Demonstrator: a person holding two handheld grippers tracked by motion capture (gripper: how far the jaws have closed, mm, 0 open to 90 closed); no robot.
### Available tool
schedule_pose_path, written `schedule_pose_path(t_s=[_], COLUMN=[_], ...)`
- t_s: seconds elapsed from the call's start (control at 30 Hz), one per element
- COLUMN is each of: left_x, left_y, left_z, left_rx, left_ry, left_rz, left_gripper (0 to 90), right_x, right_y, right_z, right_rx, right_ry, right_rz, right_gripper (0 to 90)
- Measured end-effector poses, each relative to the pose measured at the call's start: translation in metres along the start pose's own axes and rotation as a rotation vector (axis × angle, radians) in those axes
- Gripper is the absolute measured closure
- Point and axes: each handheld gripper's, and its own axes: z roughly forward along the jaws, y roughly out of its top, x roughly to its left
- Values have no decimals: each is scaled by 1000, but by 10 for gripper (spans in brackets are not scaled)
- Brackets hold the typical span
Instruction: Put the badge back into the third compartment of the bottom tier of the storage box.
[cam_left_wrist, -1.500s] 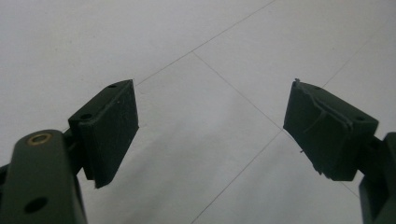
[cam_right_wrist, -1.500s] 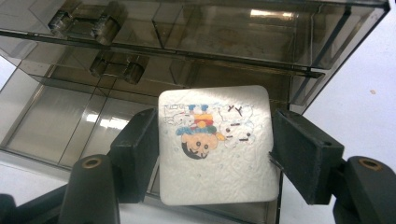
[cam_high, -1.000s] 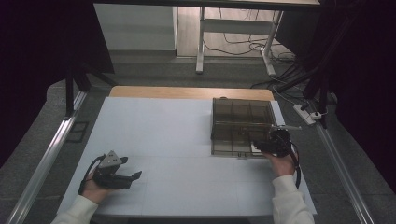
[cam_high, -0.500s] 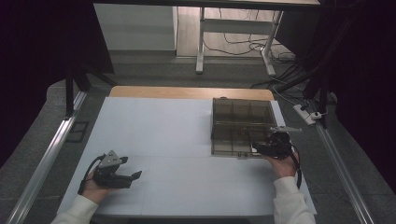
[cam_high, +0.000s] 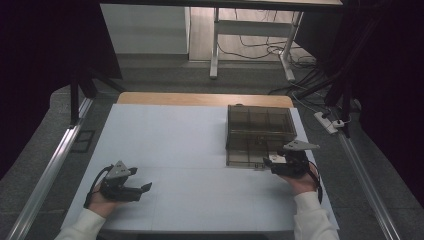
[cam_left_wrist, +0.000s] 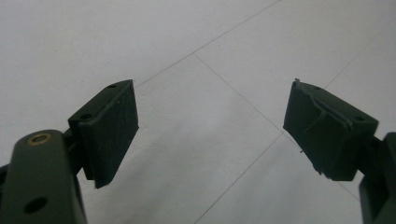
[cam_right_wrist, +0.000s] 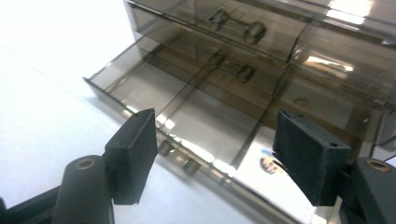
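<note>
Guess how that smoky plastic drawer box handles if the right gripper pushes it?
The drawer box looks like thin clear plastic, mostly empty, so probably light; it may slide on the smooth table. Glossy walls likely slip against the fingers. One drawer stands pulled out and may move first.

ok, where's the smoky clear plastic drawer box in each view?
High view: smoky clear plastic drawer box at right-centre of the table, just ahead of the right hand-held gripper.
Right gripper view: upper right, lowest drawer pulled open.
Left gripper view: not there.
Shared landmark: white tabletop.
</note>
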Motion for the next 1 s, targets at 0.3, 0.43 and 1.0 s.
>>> schedule_pose_path(t_s=[0.3,0.43,1.0], left_x=[0,-1,0], left_y=[0,1,2], left_z=[0,1,2], left_rx=[0,-1,1], left_ry=[-1,-2,-3], left_rz=[-1,1,-1], left_gripper=[175,175,175], right_x=[14,17,19], right_y=[-29,-44,-67], right_z=[-12,-19,-24], right_rx=[-37,-40,-53], right_ry=[53,69,117], right_rz=[-78,-94,-125], right_gripper=[282,283,293])
